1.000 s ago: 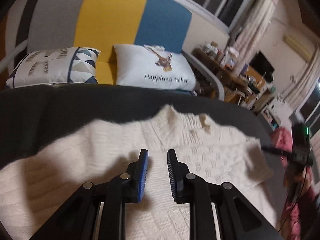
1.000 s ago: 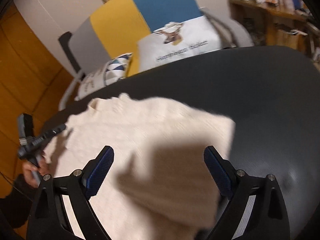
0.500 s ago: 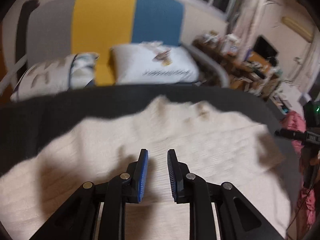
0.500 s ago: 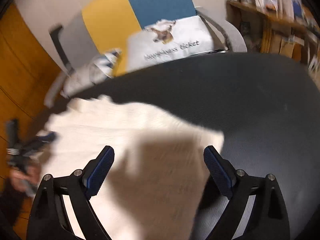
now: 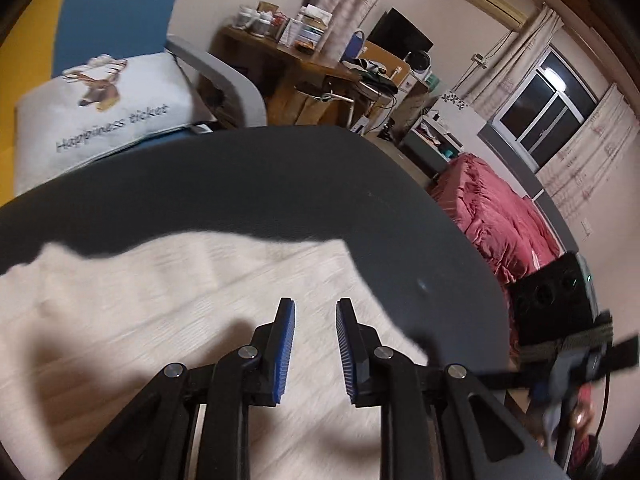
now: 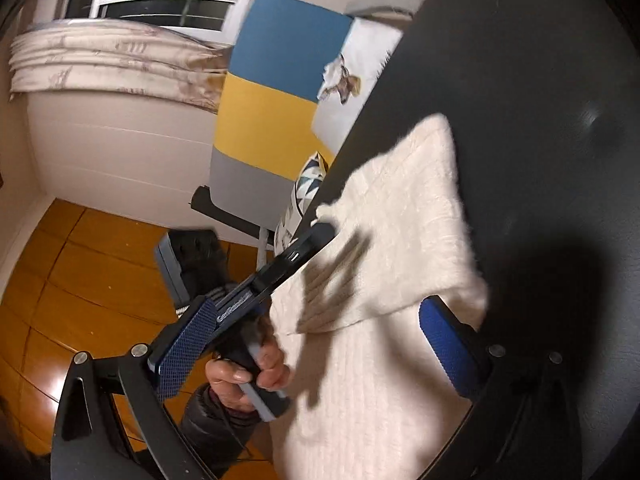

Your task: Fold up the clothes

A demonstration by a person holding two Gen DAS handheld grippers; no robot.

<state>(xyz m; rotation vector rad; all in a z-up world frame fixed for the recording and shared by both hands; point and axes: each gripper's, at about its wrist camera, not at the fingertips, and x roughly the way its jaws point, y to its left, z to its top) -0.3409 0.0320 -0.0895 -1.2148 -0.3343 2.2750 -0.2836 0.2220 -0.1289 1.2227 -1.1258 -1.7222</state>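
Note:
A cream knitted sweater lies spread on the dark round table. In the right wrist view a folded layer of the sweater rests on top of the rest. My left gripper hovers over the sweater's right part, jaws a narrow gap apart with nothing between them. A hand holds it, and it also shows as the left gripper at the sweater's edge. My right gripper is rolled sideways over the sweater. Its jaws are opening wide and the pads press on nothing.
A sofa with blue, yellow and grey panels stands behind the table, with a deer-print pillow on it. A cluttered wooden desk and red bedding lie beyond the table's right edge. Wooden floor shows below.
The left gripper swept to the right across the sweater, toward its right edge. The right gripper rolled sideways and its jaws spread wider.

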